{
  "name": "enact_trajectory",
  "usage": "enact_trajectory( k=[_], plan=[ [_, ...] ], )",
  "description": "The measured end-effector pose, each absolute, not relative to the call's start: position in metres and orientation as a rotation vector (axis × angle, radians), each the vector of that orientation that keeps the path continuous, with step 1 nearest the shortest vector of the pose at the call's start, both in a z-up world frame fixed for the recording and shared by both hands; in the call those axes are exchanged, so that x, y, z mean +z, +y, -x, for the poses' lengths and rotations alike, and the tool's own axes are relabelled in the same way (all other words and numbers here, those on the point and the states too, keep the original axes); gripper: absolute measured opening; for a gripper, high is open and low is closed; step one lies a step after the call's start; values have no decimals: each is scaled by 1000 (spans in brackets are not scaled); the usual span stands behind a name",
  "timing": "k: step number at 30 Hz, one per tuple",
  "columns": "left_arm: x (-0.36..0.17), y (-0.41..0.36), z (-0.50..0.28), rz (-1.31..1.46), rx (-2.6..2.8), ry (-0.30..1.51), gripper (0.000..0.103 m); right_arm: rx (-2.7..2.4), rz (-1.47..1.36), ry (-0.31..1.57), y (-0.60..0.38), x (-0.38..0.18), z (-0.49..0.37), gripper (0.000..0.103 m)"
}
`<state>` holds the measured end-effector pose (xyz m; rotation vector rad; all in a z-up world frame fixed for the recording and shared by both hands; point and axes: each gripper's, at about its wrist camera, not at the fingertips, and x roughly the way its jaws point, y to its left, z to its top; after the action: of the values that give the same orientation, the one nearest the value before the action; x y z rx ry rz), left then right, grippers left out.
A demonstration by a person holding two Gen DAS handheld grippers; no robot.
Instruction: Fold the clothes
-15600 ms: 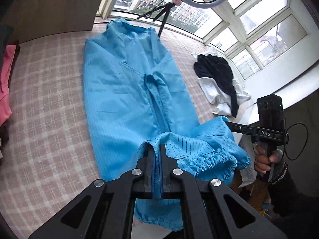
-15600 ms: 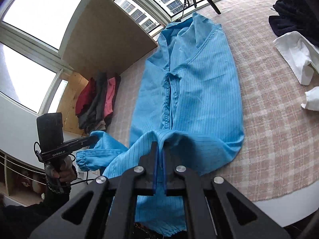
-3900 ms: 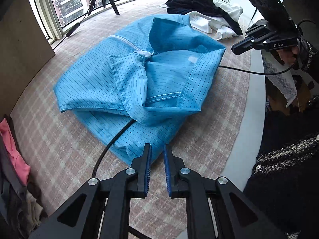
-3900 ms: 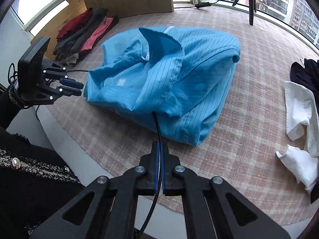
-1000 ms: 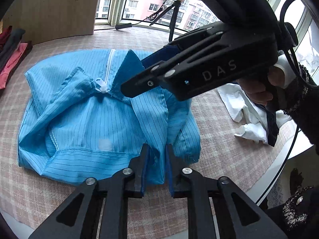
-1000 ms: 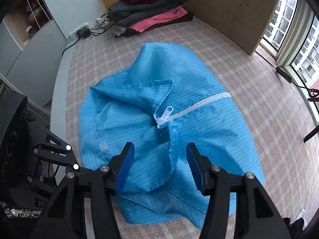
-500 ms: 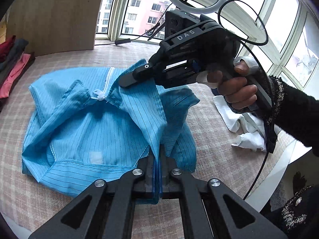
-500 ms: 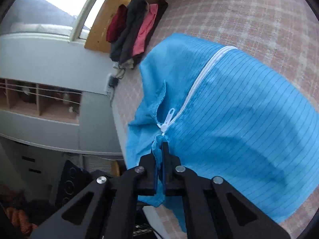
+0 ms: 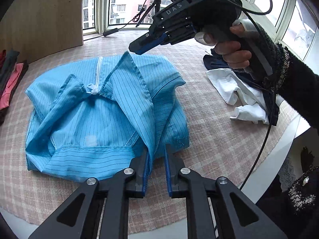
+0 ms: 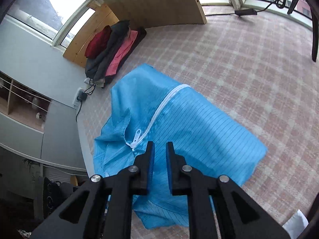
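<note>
A blue striped garment (image 9: 95, 115) with a white zipper (image 9: 98, 67) lies folded into a bundle on the checked cloth. My left gripper (image 9: 156, 149) is open at its near right corner, with a collar flap edge draped against the left finger. My right gripper (image 9: 139, 48) hovers just above the raised collar tip, its jaws slightly apart. In the right wrist view the right gripper (image 10: 159, 147) is open over the garment (image 10: 199, 131), just right of the zipper pull (image 10: 135, 138).
A heap of white and dark clothes (image 9: 239, 91) lies to the right. Folded red, grey and pink clothes (image 10: 111, 47) are stacked by a wooden panel (image 10: 159, 2). The table's pale edge (image 9: 279, 151) runs at the right. A tripod leg (image 10: 315, 27) stands far right.
Both grippers were shut on the garment's collar flap half a second ago; both have opened and let go. The right gripper has lifted just above the collar tip.
</note>
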<state>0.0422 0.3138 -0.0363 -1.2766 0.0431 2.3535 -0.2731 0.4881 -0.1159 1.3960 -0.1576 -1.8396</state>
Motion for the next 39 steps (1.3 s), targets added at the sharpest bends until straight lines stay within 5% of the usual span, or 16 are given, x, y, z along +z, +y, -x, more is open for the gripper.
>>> enact_trajectory(
  k=[6, 12, 13, 14, 16, 19, 23, 25, 36, 37, 39],
  plan=[
    [3, 258, -32, 1222, 2495, 124, 31, -1958, -1229, 27, 470, -90, 227, 12],
    [-59, 229, 26, 1443, 2491, 355, 31, -1939, -1302, 158, 443, -122, 221, 12],
    [-67, 227, 29, 1475, 2469, 367, 28, -1919, -1351, 154, 444, -134, 222, 12],
    [-72, 224, 28, 1500, 2443, 357, 12, -1893, -1402, 160, 445, -146, 221, 12],
    [-82, 220, 26, 1548, 2391, 338, 6, -1848, -1488, 167, 448, -167, 218, 12],
    [-74, 211, 18, 1559, 2364, 333, 13, -1884, -1468, 49, 472, -158, 208, 12],
    [-40, 195, 8, 1478, 2390, 408, 47, -1986, -1392, -203, 519, -121, 185, 21],
    [-31, 190, 9, 1453, 2374, 449, 48, -2028, -1366, -258, 528, -105, 164, 30],
    [-81, 219, 24, 1380, 2061, 818, 48, -2303, -1610, -59, 429, -122, 119, 37],
    [-83, 218, 26, 1377, 2054, 839, 46, -2329, -1662, -24, 423, -129, 119, 37],
    [-83, 212, 33, 1390, 2020, 785, 8, -2348, -1754, -30, 418, -142, 122, 37]
  ],
)
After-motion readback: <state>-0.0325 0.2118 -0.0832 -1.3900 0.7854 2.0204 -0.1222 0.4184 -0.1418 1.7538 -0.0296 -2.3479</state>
